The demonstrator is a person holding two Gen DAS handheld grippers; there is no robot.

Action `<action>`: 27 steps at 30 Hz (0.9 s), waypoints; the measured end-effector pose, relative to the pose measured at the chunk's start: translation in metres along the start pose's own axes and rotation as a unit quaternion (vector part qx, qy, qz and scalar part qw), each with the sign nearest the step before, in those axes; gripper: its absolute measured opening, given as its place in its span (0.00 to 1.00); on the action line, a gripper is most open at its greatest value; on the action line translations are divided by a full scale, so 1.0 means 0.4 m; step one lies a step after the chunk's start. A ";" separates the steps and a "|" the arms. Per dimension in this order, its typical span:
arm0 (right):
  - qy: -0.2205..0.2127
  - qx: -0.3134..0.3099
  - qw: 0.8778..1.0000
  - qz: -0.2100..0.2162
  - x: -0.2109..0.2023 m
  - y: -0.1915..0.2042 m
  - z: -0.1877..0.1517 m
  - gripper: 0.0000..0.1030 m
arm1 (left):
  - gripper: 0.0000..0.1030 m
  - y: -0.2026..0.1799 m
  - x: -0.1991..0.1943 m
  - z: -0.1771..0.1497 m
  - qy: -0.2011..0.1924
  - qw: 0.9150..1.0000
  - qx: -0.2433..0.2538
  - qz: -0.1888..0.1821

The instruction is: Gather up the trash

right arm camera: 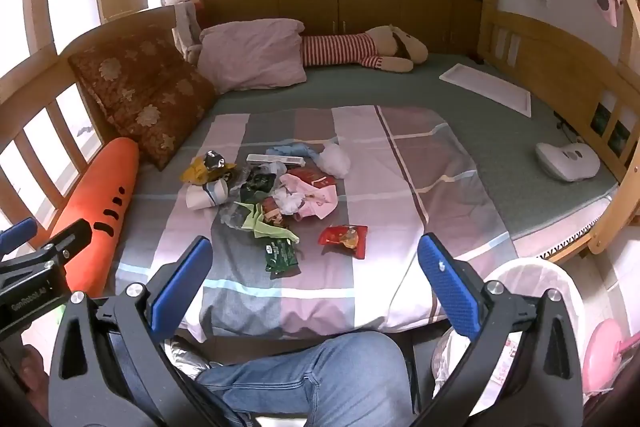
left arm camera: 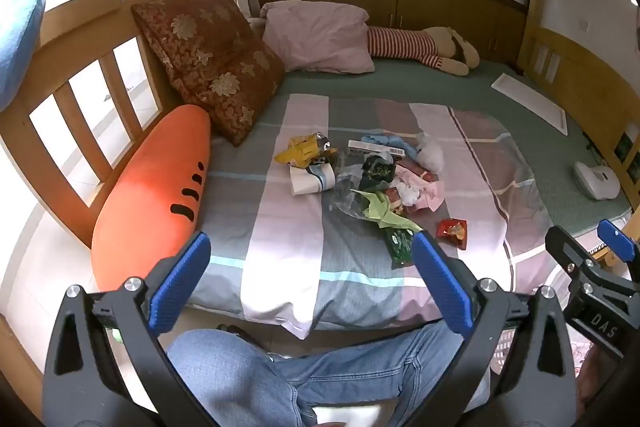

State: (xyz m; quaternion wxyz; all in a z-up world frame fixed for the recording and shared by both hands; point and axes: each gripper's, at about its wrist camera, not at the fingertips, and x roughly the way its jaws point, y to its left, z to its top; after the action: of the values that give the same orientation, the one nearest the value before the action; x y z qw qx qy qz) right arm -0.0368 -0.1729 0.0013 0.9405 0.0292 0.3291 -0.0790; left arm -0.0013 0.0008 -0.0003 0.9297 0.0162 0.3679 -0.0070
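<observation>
Both grippers, left gripper (left arm camera: 311,281) and right gripper (right arm camera: 316,279), hang wide and empty above my knees, short of the bed. The trash pile (right arm camera: 264,191) sits mid-blanket (right arm camera: 400,163). I'd take the nearest red wrapper (right arm camera: 344,240) first with the right, pinching a raised edge, then drop it in the white basket (right arm camera: 560,279) beside me.

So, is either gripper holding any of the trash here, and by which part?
Nothing is held. The left gripper and right gripper are both wide open with nothing between their pads, short of the trash pile lying on the blanket.
</observation>
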 end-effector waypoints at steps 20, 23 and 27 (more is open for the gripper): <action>-0.006 -0.028 0.999 -0.027 0.006 -0.009 -0.014 0.97 | 0.97 0.001 0.006 -0.009 0.002 1.000 -0.009 -0.004; -0.005 -0.028 0.999 -0.027 0.007 -0.008 -0.014 0.97 | 0.97 0.000 0.007 -0.009 0.006 1.000 -0.011 -0.006; -0.004 -0.028 0.999 -0.027 0.013 -0.014 -0.019 0.97 | 0.97 0.007 0.012 -0.021 0.009 1.000 -0.013 -0.009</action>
State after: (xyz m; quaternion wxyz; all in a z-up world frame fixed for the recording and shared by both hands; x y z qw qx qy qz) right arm -0.0383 -0.1782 -0.0078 0.9398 -0.0059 0.3283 -0.0950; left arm -0.0036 0.0039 -0.0096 0.9265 0.0006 0.3763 -0.0104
